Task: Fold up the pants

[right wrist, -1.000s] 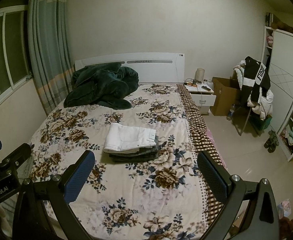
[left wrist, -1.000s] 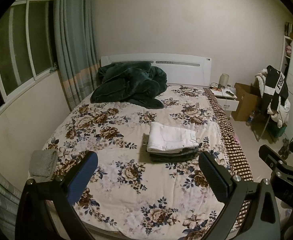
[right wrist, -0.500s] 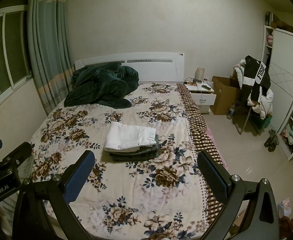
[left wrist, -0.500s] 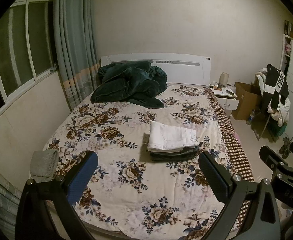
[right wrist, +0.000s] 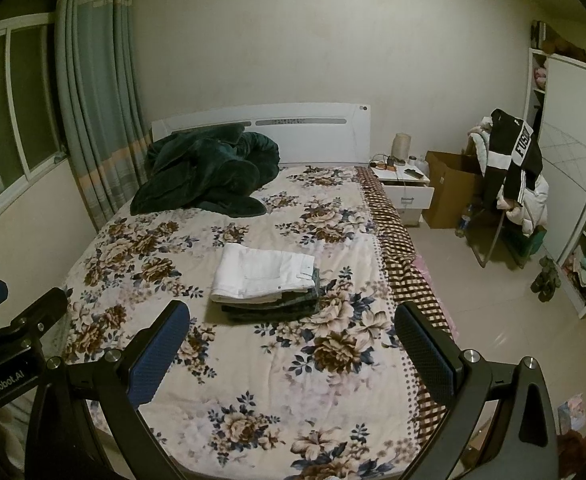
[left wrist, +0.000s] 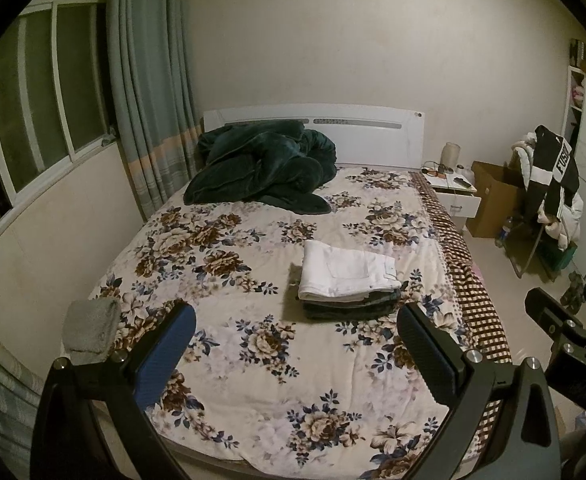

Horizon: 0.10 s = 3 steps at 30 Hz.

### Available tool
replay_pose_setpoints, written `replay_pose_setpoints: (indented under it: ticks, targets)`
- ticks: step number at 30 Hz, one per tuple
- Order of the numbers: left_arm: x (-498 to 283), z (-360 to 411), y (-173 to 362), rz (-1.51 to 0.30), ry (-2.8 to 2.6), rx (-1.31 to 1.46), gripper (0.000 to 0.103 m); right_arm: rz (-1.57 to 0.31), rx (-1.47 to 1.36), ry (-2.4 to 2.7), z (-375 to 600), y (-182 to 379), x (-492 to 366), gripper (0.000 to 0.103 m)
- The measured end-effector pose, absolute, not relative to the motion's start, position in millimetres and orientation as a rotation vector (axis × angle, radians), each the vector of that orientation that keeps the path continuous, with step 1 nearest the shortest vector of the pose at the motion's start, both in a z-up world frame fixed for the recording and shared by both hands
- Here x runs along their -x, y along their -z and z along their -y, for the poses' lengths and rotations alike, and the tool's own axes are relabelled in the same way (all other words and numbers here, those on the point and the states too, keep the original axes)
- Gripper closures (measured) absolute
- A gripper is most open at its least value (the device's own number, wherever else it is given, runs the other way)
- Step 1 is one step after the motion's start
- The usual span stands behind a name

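In the left wrist view the left gripper (left wrist: 295, 332) hangs wide-jawed and empty at bottom centre, the folded white pants (left wrist: 347, 276) stacked mid-frame on the bed (left wrist: 253, 380), likely finished, while the right wrist view shows the right gripper (right wrist: 291, 330) equally wide and empty below the same pants (right wrist: 263, 274).

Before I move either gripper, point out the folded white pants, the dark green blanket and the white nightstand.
Folded white pants (right wrist: 259, 270): right wrist view, middle of the top fold.
Dark green blanket (right wrist: 205, 172): right wrist view, centre of the crumpled heap.
White nightstand (right wrist: 411, 196): right wrist view, drawer front.
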<state>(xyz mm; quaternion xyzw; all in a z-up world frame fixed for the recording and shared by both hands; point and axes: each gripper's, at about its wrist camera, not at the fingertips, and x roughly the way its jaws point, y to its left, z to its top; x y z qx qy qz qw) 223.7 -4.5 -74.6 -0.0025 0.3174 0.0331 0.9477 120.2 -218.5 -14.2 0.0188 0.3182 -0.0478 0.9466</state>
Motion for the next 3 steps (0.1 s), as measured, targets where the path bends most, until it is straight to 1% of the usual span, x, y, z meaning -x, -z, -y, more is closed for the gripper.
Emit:
replay_pose_setpoints:
  ticks: [3]
  targets:
    - [-221.3, 1.2, 74.4, -0.64, -0.063, 0.002, 0.0, -0.653, -0.046, 0.097, 218.6, 14.6, -120.6, 0.0]
